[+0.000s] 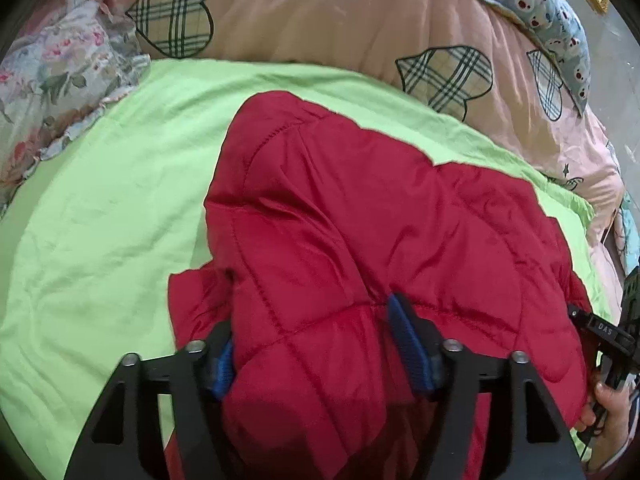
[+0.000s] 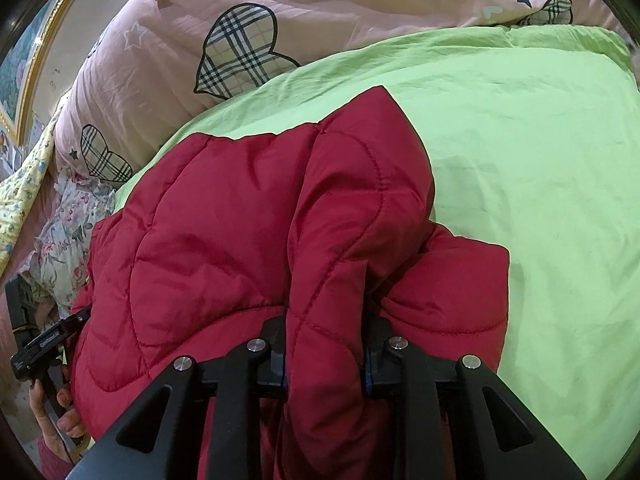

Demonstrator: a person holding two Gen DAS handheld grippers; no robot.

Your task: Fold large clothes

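Note:
A red quilted puffer jacket (image 1: pixel 360 216) lies bunched on a light green sheet (image 1: pixel 100 208). My left gripper (image 1: pixel 316 344) is shut on a thick fold of the jacket's near edge, which bulges between its blue-padded fingers (image 1: pixel 408 344). In the right wrist view the same jacket (image 2: pixel 240 232) lies on the sheet (image 2: pixel 540 168), and my right gripper (image 2: pixel 325 354) is shut on another thick fold of it. Each gripper shows at the edge of the other's view, the right one (image 1: pixel 604 336) and the left one (image 2: pixel 44 344), both at the jacket's near edge.
A pink duvet with plaid hearts (image 1: pixel 360 12) is heaped behind the green sheet. A floral pillow (image 1: pixel 52 80) lies at the left, a blue patterned pillow (image 1: pixel 552 12) at the far right. A gold picture frame (image 2: pixel 36 76) stands beyond the bed.

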